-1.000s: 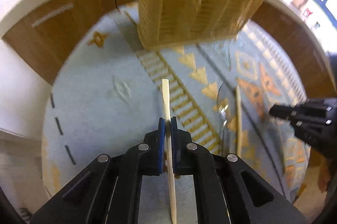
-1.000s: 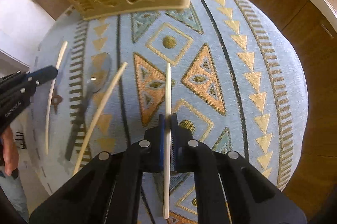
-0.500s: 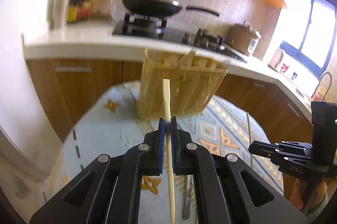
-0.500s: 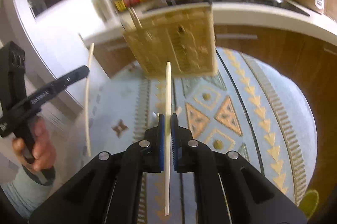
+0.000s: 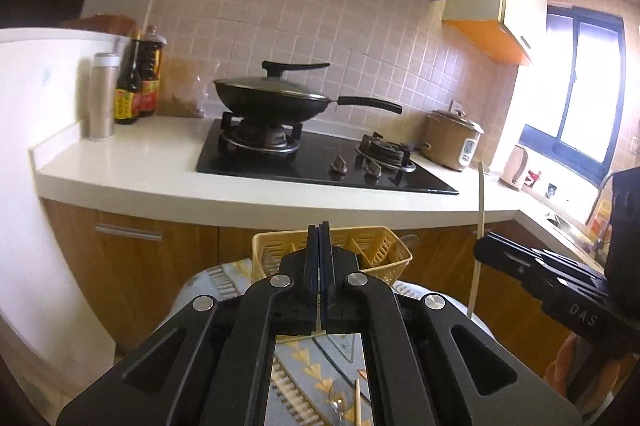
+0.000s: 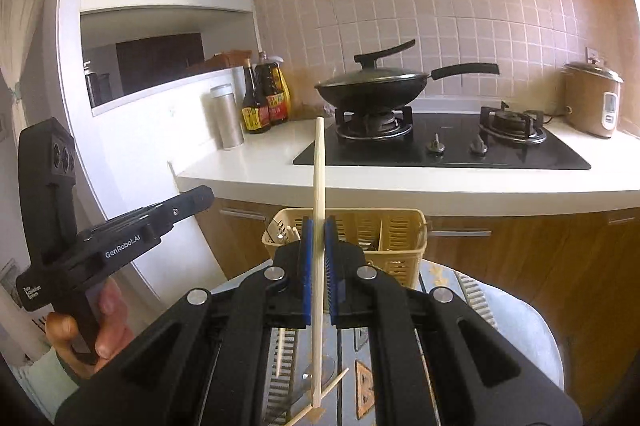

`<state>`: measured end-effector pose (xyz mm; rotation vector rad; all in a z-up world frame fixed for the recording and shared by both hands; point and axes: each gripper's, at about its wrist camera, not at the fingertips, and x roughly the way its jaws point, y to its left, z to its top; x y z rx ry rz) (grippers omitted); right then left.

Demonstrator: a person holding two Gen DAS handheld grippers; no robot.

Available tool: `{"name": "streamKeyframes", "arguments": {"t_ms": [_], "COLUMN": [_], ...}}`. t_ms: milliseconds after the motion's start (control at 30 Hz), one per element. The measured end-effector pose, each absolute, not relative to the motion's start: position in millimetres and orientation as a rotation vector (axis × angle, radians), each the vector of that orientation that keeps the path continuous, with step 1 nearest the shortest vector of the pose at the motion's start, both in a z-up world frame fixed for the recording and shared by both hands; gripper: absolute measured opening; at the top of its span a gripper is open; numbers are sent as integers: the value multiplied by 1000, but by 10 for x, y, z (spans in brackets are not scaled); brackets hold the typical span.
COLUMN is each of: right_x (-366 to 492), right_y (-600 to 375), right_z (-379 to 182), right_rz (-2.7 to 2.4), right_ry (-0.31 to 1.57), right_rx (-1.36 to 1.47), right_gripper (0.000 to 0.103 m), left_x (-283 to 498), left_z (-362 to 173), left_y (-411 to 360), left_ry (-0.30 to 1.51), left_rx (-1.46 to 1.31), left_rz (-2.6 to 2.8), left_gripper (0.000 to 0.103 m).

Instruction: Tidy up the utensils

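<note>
My right gripper (image 6: 319,226) is shut on a wooden chopstick (image 6: 319,177) that stands upright through the jaws, over the table in front of the yellow utensil basket (image 6: 400,234). That gripper also shows at the right of the left wrist view (image 5: 486,246), with the chopstick (image 5: 480,201) upright in it. My left gripper (image 5: 319,230) is shut with no chopstick showing between its pads, in front of the basket (image 5: 376,250). It also shows at the left of the right wrist view (image 6: 204,195). Chopsticks (image 6: 286,229) stand in the basket's left compartment. A spoon (image 5: 338,400) and a chopstick (image 5: 357,402) lie on the patterned tablecloth.
Behind the basket runs a white counter (image 5: 160,161) with wooden cabinets below. On it are a black hob (image 5: 320,157) with a lidded wok (image 5: 272,97), sauce bottles (image 5: 140,77), a steel flask (image 5: 102,97) and a rice cooker (image 5: 454,139). More chopsticks (image 6: 320,394) lie on the table.
Both grippers have tilted up from the tablecloth to face the kitchen. The chopstick seen earlier in my left gripper is gone from its jaws. My right gripper still holds its chopstick.
</note>
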<state>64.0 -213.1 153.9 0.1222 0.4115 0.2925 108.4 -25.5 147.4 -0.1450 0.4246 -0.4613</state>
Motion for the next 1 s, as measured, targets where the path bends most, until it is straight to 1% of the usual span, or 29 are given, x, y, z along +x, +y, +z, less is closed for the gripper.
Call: {"name": "streamKeyframes", "arguments": {"t_ms": [67, 133, 167, 200, 233, 333, 433, 467, 533, 567, 700, 767, 833, 867, 933, 1000], "right_x": [681, 722, 729, 739, 755, 785, 773, 759, 708, 692, 606, 585, 581, 580, 579, 559], "right_y": [-2142, -2173, -2197, -2220, -2243, -2338, -2436, -2463, -2525, -2552, -2662, -2706, -2722, -2722, -2707, -2679], "right_z": [1473, 1324, 1259, 1184, 1115, 928, 838, 829, 820, 817, 783, 760, 732, 721, 712, 726], "right_rz": [304, 304, 302, 303, 306, 289, 278, 272, 264, 259, 244, 249, 255, 258, 266, 281], "right_ry": [433, 471, 486, 502, 519, 558, 571, 570, 567, 566, 562, 564, 573, 575, 579, 576], "right_rx": [128, 131, 138, 150, 163, 194, 222, 223, 222, 222, 224, 237, 244, 245, 244, 242], "right_gripper": [4, 4, 4, 4, 4, 4, 4, 4, 4, 4, 4, 4, 4, 4, 4, 4], "left_x": [1158, 1276, 1351, 1447, 1508, 1732, 1837, 1865, 1907, 1915, 1924, 1898, 1843, 1819, 1802, 1757], "left_z": [1376, 1170, 1063, 914, 813, 347, -26, -100, -247, -317, -352, -358, -382, -384, -362, -307], "left_y": [-156, 26, 91, 141, 156, 89, -101, -149, -237, -291, -487, -639, -761, -764, -727, -624], "left_ry": [475, 561, 612, 686, 732, 923, 1035, 1059, 1084, 1091, 1079, 1069, 1041, 1033, 1029, 1031], "left_rx": [-155, -204, -220, -241, -250, -278, -263, -257, -251, -247, -154, -44, 74, 87, 82, 26], "left_rz": [-460, -440, -435, -436, -438, -449, -385, -364, -302, -270, -172, -102, -33, -26, -40, -120], "left_gripper": [0, 1, 5, 18, 26, 27, 28, 30, 40, 41, 38, 30, 9, 9, 4, 2]}}
